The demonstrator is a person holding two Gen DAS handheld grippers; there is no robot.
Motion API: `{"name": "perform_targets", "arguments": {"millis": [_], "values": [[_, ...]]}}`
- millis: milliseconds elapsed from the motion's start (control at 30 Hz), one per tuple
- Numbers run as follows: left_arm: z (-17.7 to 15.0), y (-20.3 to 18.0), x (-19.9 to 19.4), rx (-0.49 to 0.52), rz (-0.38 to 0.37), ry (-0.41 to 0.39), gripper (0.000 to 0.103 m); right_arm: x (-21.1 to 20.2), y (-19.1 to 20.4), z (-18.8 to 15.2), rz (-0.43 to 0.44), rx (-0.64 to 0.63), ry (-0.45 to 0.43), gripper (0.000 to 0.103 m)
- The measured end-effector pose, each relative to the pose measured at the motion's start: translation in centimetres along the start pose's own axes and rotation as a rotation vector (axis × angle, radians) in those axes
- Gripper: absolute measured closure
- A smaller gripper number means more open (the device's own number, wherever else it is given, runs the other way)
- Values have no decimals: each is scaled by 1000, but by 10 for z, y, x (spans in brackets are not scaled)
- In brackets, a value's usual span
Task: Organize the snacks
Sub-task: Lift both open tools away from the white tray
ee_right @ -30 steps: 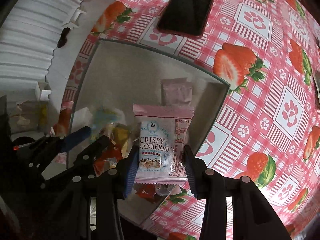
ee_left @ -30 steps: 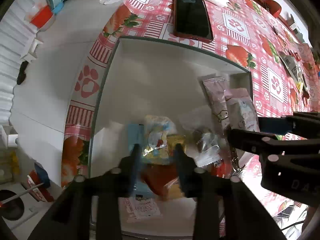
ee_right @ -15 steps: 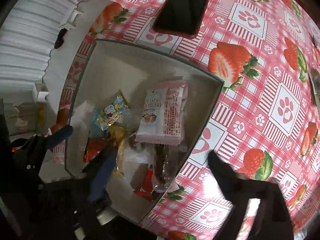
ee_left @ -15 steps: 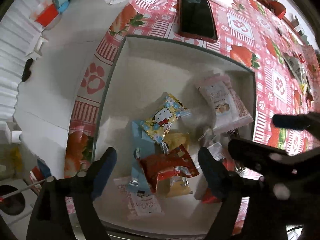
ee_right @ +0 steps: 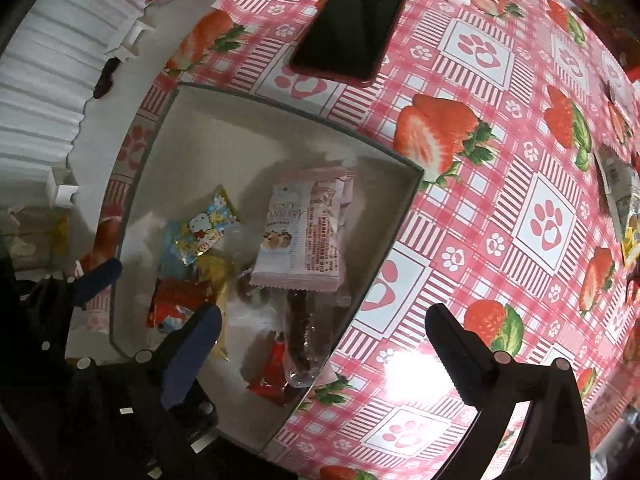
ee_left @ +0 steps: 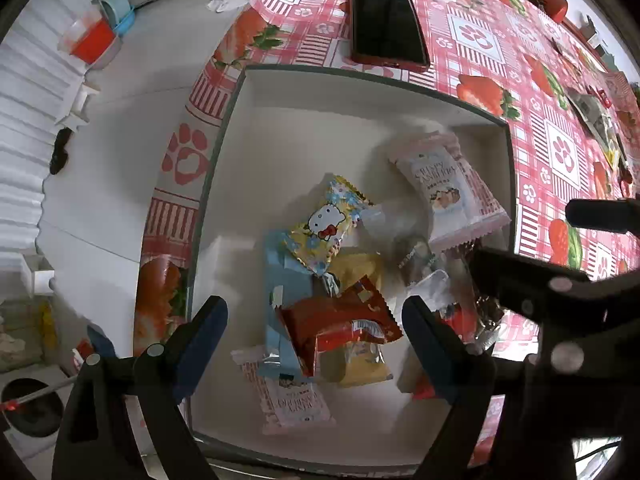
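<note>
Left gripper (ee_left: 314,328): jaws have just been opening and stand spread, nothing pressed between them; the red wrapper (ee_left: 340,324) and the blue packet lie below in the gap, untouched. Right gripper (ee_right: 320,340): jaws likewise just opened wide and empty, poised over the box's near corner. The pink cranberry crisp packet (ee_right: 300,236) lies released in the white box (ee_left: 280,120), against its right wall, and the Hello Kitty candy packet (ee_left: 326,224) rests atop the central heap. The box sits on the strawberry-print tabletop (ee_right: 500,160), a phone (ee_right: 348,24) just beyond it. Judgement: these packets are light, soft, crinkly film (slippery when pinched flat); grip a sealed end, lightly, since the crisps inside would likely crush.
</note>
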State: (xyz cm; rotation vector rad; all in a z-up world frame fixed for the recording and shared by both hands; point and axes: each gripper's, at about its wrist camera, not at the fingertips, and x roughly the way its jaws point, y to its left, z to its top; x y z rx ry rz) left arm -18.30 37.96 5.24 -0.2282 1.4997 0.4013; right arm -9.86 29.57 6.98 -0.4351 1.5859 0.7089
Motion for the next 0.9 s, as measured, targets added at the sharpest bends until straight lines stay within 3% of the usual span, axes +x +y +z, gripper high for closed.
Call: {"name": "perform_targets", "arguments": {"millis": [900], "values": [[-6,1,-1,10,-15,0,12,2,2,-3,-4,3,11,1]]}}
